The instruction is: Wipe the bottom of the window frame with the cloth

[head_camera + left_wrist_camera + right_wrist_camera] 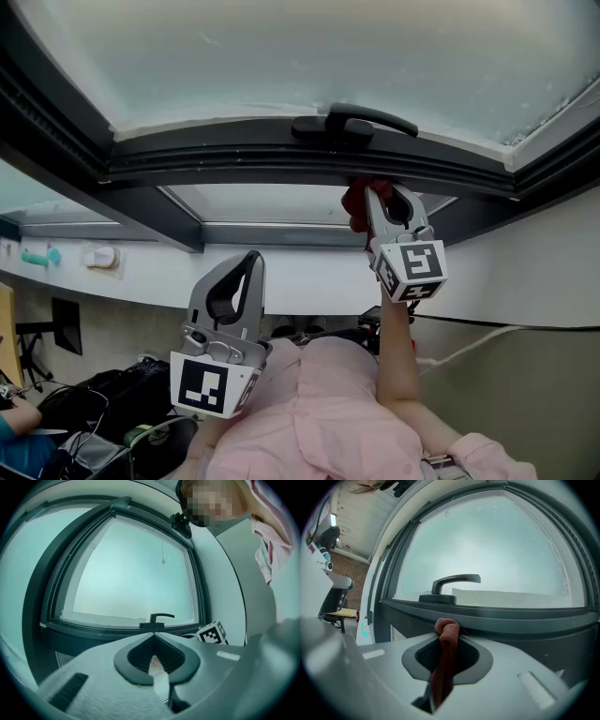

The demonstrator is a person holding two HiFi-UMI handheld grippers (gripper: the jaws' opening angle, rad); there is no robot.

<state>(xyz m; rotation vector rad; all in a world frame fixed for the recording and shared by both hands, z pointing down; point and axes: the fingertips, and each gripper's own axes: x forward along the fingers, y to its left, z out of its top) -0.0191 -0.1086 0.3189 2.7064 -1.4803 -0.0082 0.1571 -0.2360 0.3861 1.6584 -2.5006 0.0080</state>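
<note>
Red cloth (pixel 446 634) pinched in right gripper (pixel 375 192), bunched at the tips, seemingly touching bottom rail of the window frame (pixel 234 159) at 12 o'clock, just under the handle (pixel 352 122). Rail's long axis 9-to-3. Left gripper (pixel 251 258) pressed together, empty, at 7 o'clock, farther off.

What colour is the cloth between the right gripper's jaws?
The cloth is dark red, clearest in the right gripper view.
</note>
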